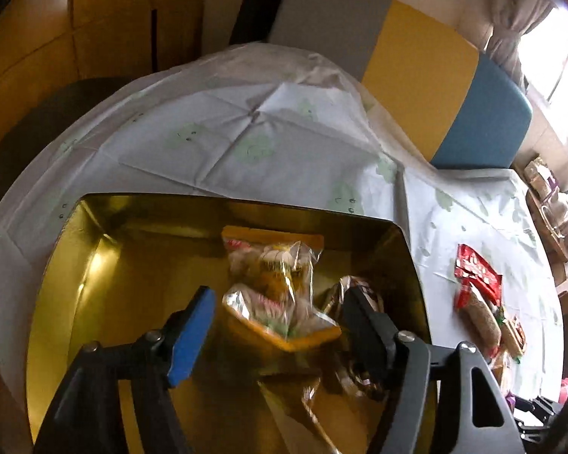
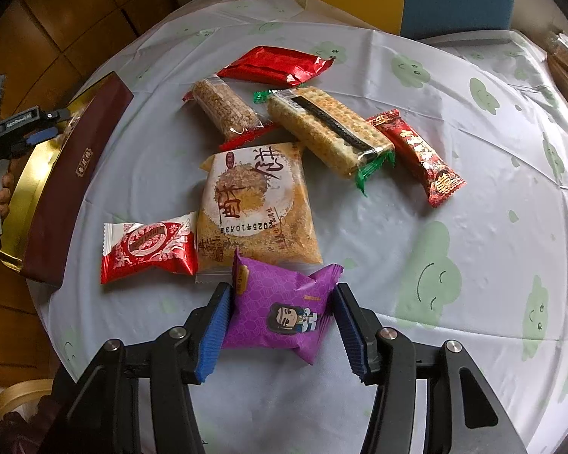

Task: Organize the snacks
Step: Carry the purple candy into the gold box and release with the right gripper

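In the left wrist view my left gripper [image 1: 276,325] is open over the gold-lined box [image 1: 94,265]. Two clear-and-orange snack packets [image 1: 280,287] lie in the box between the fingers, with a darker packet [image 1: 359,291] beside the right finger. In the right wrist view my right gripper [image 2: 282,325] is open around a purple snack packet [image 2: 284,310] on the table; the jaws flank it with small gaps. Beyond it lie an orange cake packet [image 2: 253,204], a red-and-white packet [image 2: 147,249], a cracker pack [image 2: 325,128], a grain bar [image 2: 223,109] and two red packets [image 2: 276,64] [image 2: 420,155].
The box, maroon outside [image 2: 72,181], stands at the table's left edge, with my left gripper [image 2: 30,132] over it. A white cloud-print cloth [image 2: 473,227] covers the round table. A yellow-and-blue bench [image 1: 454,87] stands beyond the table. Red snacks [image 1: 477,283] lie right of the box.
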Available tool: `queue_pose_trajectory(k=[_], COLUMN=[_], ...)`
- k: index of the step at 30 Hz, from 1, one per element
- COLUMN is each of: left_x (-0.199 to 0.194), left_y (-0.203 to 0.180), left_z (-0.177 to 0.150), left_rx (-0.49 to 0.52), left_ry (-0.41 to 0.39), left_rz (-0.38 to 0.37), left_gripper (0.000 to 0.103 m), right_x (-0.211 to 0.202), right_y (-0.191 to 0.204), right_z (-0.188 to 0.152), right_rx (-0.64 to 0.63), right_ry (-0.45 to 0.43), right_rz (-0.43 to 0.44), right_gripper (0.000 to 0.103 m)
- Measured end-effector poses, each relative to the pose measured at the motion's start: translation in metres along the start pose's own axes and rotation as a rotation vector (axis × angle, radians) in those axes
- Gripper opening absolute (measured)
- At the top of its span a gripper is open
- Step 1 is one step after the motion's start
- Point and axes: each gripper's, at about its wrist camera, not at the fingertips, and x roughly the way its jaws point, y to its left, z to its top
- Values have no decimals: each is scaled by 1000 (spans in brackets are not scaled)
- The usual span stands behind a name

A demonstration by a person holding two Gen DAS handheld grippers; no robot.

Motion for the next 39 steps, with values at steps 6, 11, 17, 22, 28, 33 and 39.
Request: queue_pose_trajectory(k=[6,11,17,22,28,33,39], left_x=[-31,-57,-77,-86,-95,-100,-105], left_y=[-3,-13,-15,-7,17,35,50], left_z=[-25,-60,-90,-103,-106,-106,-111], left_rx=[13,75,94,68,11,-29,-62], left_ry=[-45,-81,-98,-106,-133,-149,-164], left_rz=[52,47,33,59,106,119,123], left_gripper=[70,71,71,71,70,70,71], right_x=[0,-1,-9,-27,-43,-64,-67], right_y=[2,5,0,-13,-7,54,156], right_z=[0,-2,-3,1,2,5,21], right_rx=[-16,-34,-11,38,16,-86,-242], right_ry=[-5,-11,-28,-91,-148,-209,-247], right_rz=[-11,-20,-15,9,4,131,303], right_gripper=[55,51,49,49,49,50,52])
